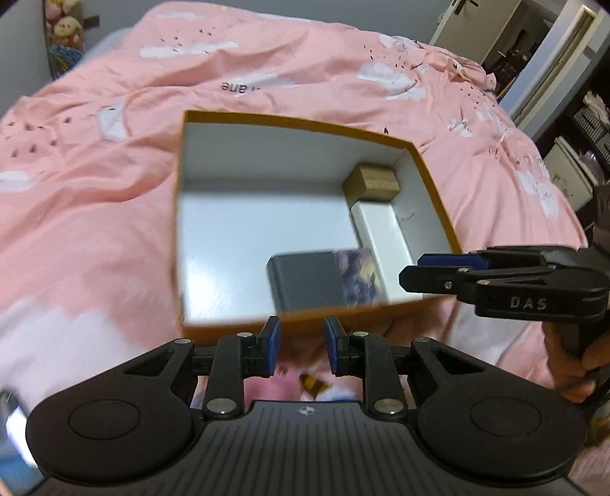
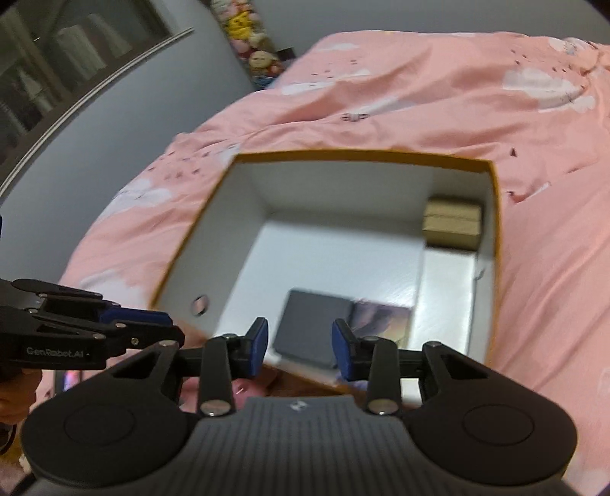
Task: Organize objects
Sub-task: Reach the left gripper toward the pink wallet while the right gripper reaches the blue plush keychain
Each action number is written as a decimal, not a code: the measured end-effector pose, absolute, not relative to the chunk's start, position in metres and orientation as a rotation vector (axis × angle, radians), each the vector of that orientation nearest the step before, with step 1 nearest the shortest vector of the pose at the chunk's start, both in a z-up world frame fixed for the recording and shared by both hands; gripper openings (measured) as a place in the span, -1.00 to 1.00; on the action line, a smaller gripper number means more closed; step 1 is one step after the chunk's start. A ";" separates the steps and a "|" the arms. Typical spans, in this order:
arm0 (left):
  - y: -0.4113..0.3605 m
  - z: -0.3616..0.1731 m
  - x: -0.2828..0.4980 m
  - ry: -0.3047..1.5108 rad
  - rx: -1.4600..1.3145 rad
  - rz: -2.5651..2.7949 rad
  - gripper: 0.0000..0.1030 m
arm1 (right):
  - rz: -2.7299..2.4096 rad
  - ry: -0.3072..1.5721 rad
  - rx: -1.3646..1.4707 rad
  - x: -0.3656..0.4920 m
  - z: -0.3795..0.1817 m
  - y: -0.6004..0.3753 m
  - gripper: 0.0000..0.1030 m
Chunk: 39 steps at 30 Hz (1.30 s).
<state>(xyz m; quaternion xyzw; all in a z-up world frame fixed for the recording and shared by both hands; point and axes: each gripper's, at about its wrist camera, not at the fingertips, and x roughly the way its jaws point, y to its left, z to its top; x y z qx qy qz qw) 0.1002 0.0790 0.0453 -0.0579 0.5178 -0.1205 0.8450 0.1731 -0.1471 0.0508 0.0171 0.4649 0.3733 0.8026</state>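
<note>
An open box with an orange rim [image 1: 297, 122] [image 2: 362, 155] and white inside lies on the pink bed. In it sit a small brown carton [image 1: 371, 179] [image 2: 451, 223] in the far right corner, a long white box [image 1: 381, 236] [image 2: 446, 290] in front of that, and a dark grey box with a purple picture [image 1: 305, 280] [image 2: 316, 324] near the front wall. My left gripper [image 1: 303, 343] [image 2: 171, 328] hovers over the box's near edge, jaws narrowly apart with nothing between them. My right gripper [image 2: 299, 343] [image 1: 419, 269] hangs over the front right of the box, jaws apart and empty.
The pink duvet [image 1: 114, 190] with white clouds is rumpled around the box. Plush toys [image 1: 65, 30] [image 2: 248, 30] hang on the far wall. A doorway [image 1: 533, 45] and shelves [image 1: 572, 171] stand to the right. A hand [image 1: 572, 366] holds the right gripper's handle.
</note>
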 end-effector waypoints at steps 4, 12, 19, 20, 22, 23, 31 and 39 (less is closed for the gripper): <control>0.077 0.033 0.073 1.127 -0.074 -0.210 -0.47 | 0.862 1.032 0.003 0.141 0.048 -0.137 -0.21; 0.086 0.005 0.034 1.227 -0.118 -0.139 -0.47 | 0.949 1.152 -0.076 0.094 0.019 -0.108 0.03; 0.092 -0.001 0.018 1.208 -0.148 -0.094 -0.38 | 0.927 1.175 -0.260 0.074 -0.001 -0.088 0.23; 0.093 -0.001 0.017 1.206 -0.150 -0.094 -0.38 | 0.922 1.186 -0.261 0.074 -0.003 -0.089 0.23; 0.095 0.000 0.016 1.199 -0.156 -0.101 -0.35 | 0.909 1.206 -0.254 0.074 -0.004 -0.094 0.22; 0.097 0.001 0.016 1.192 -0.161 -0.103 -0.33 | 0.899 1.208 -0.252 0.075 -0.003 -0.097 0.19; 0.119 0.005 0.015 1.160 -0.195 -0.081 -0.21 | 0.745 1.220 -0.221 0.088 0.007 -0.136 -0.04; 0.131 -0.011 0.034 1.192 -0.291 -0.086 -0.13 | 0.805 1.202 -0.204 0.095 0.020 -0.118 -0.04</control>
